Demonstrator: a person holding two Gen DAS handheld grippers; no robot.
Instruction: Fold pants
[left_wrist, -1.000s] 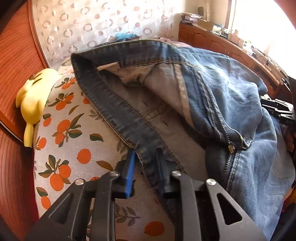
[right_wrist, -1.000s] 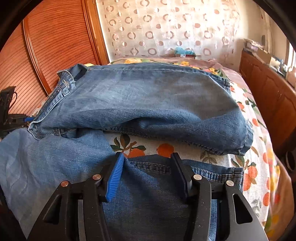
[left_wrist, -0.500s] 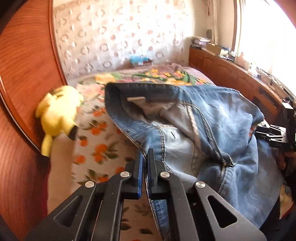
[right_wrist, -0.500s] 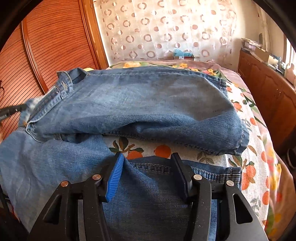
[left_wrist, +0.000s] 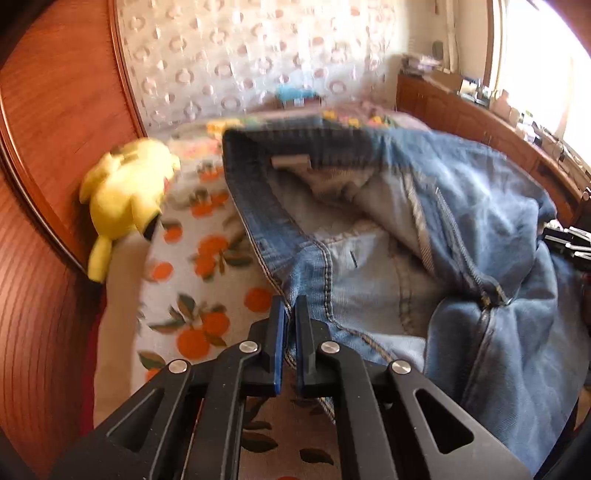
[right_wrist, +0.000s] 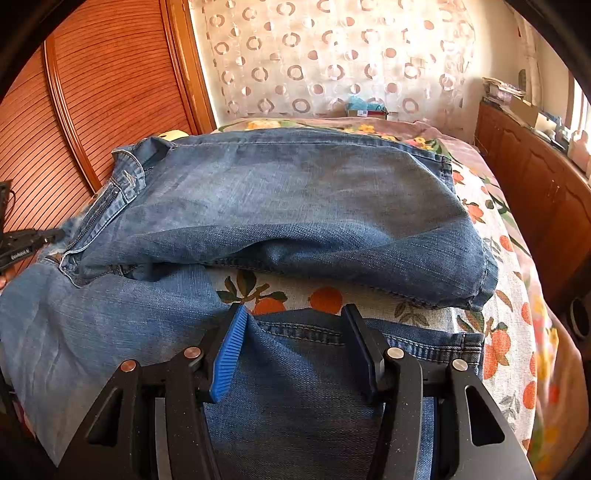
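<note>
Blue jeans (right_wrist: 288, 206) lie across a bed with an orange-print sheet (left_wrist: 199, 266). In the left wrist view the waistband (left_wrist: 251, 206) gapes open, showing the pale inside and the zipper (left_wrist: 487, 295). My left gripper (left_wrist: 290, 317) is shut on the near edge of the waistband and holds it slightly lifted. In the right wrist view the far leg is folded over, and the near leg's hem (right_wrist: 424, 336) runs under my right gripper (right_wrist: 295, 332). Its jaws stand apart, with the hem lying flat between them, not pinched.
A yellow plush toy (left_wrist: 125, 195) leans against the wooden headboard (left_wrist: 55, 110) on the left. A wooden cabinet (right_wrist: 535, 192) with clutter on top runs along the bed's right side. A patterned curtain (right_wrist: 332, 55) hangs at the back, with a small blue item (right_wrist: 364, 105) below it.
My left gripper closed on the waistband edge and drew it up and back, bunching the denim. The right gripper and the near leg stayed put.
</note>
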